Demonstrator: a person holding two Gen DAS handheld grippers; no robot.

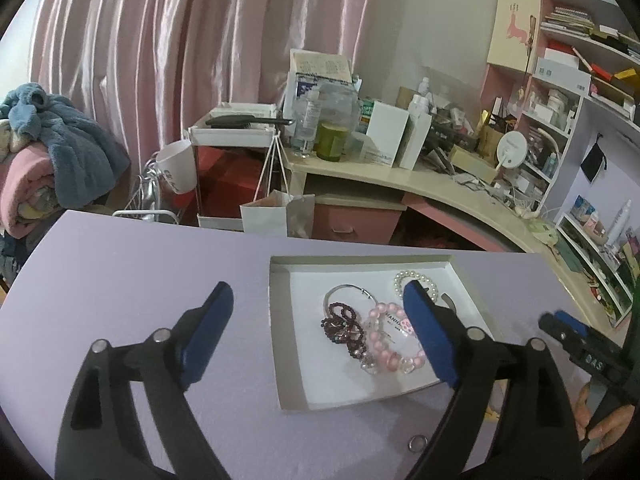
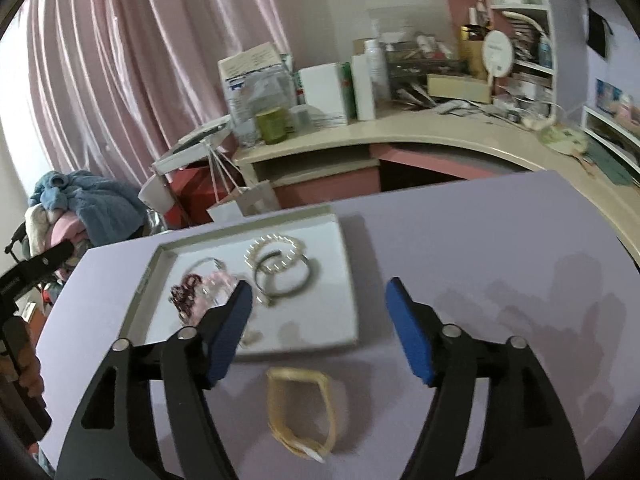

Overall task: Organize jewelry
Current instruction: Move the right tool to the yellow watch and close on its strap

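Jewelry is split between two places: nearest the right gripper (image 2: 320,328), a yellow bangle (image 2: 302,416) lies loose on the lilac table (image 2: 500,240), just outside the front wall of the shallow white tray (image 2: 352,292); a small ring (image 1: 417,444) also sits on the table in front of the tray, seen low in the left wrist view. Both tools hold nothing: the right gripper hovers above the bangle with its blue fingers wide apart, and the left gripper (image 1: 318,332) is equally spread, its right finger over the tray's contents. Inside the tray, going back, lie a dark red bead strand (image 1: 344,328) tangled against a pink bead bracelet (image 1: 394,344), then a silver hoop (image 1: 352,292), a metal bangle (image 2: 286,280) and, farthest, a pearl bracelet (image 1: 416,284) overlapped by that bangle. Beyond the table stand a cluttered desk (image 2: 400,132) and pink curtains (image 2: 140,60). The risks, as I judge them: the thin bangle lies flat, so closing fingers may skid over it or flick it toward the table's near edge; a descent too far forward could knock the tray wall and shift the light tray; dropping it onto the tangled beads may snag pieces together; the tiny ring is easily overlooked or swept off.
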